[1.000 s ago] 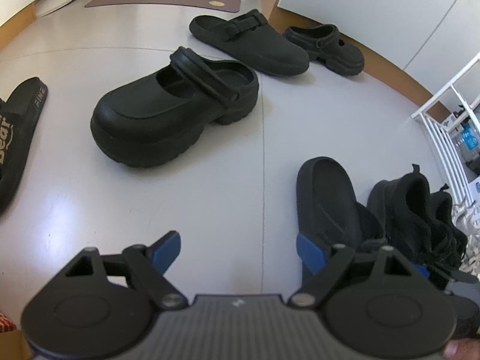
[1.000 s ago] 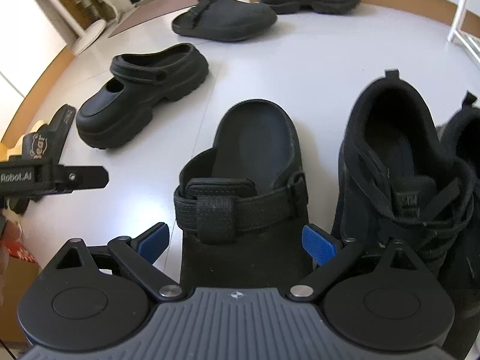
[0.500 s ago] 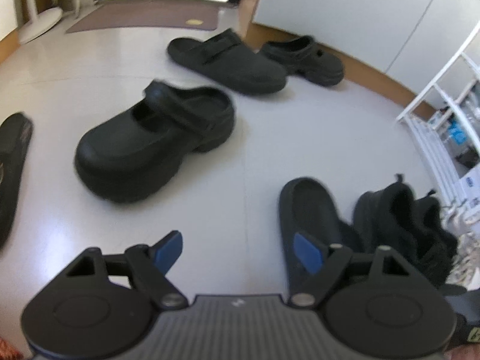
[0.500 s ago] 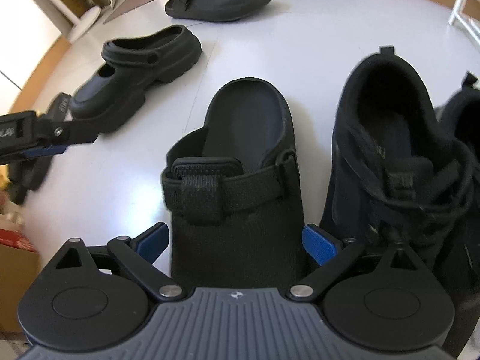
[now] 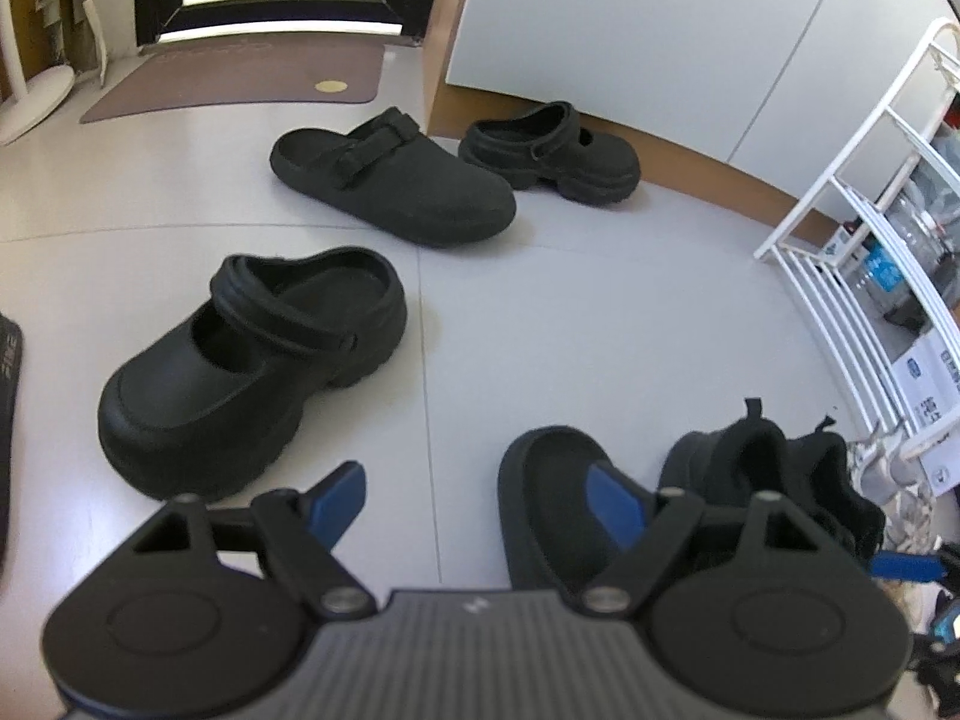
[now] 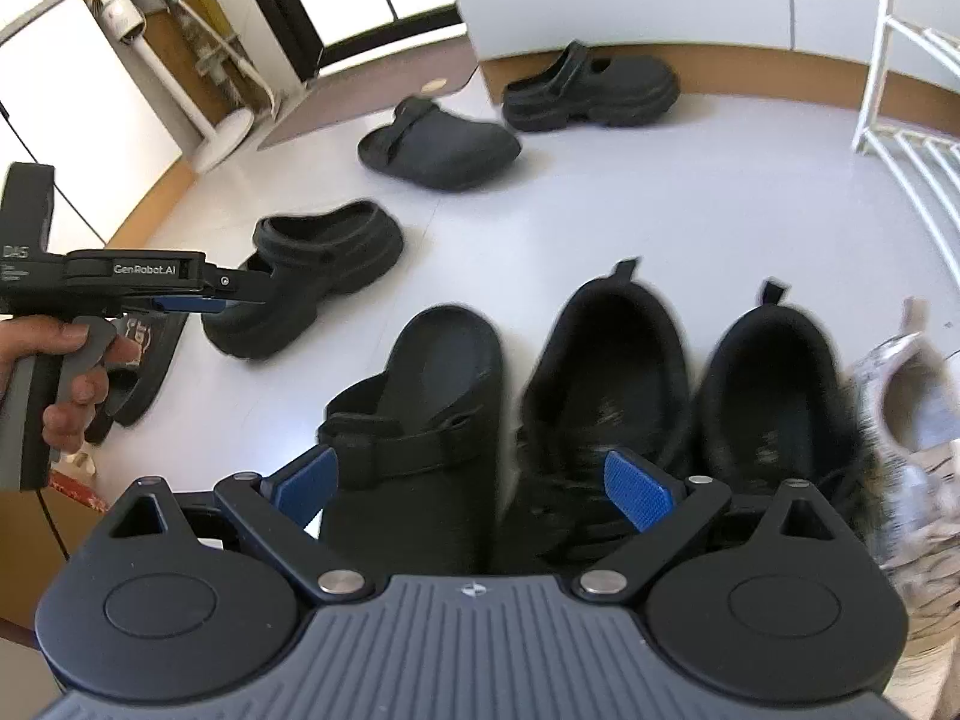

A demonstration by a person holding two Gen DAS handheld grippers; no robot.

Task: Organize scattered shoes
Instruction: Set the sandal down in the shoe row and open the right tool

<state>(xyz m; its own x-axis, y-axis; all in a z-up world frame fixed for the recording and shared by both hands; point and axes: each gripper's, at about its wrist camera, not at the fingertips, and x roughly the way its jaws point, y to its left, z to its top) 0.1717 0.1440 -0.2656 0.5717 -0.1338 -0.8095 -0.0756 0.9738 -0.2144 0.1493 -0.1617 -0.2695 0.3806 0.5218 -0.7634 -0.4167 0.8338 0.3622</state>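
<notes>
A black strap clog [image 6: 420, 408] lies on the floor beside a pair of black sneakers [image 6: 606, 372], heels toward the room. My right gripper [image 6: 471, 486] hangs open above the clog, its pads clear of it. My left gripper [image 5: 474, 495] is open too, with only bare floor between its fingers; the right wrist view shows it [image 6: 198, 300] in a person's hand, near a chunky black clog [image 5: 252, 360]. Farther off lie a second strap clog [image 5: 390, 180] and a second chunky clog [image 5: 552, 150] by the wall. The first strap clog [image 5: 540, 480] is partly hidden behind my left gripper's right finger.
A white wire rack [image 5: 840, 240] stands at the right. A black slide sandal [image 6: 138, 360] lies at the left, a pale furry shoe [image 6: 912, 408] right of the sneakers. A brown doormat [image 5: 240, 72] and a fan stand [image 6: 180, 90] are at the back.
Both grippers have risen and drawn back, so more floor and wall show. The near strap clog stays on the floor beside the sneakers. Both stay open.
</notes>
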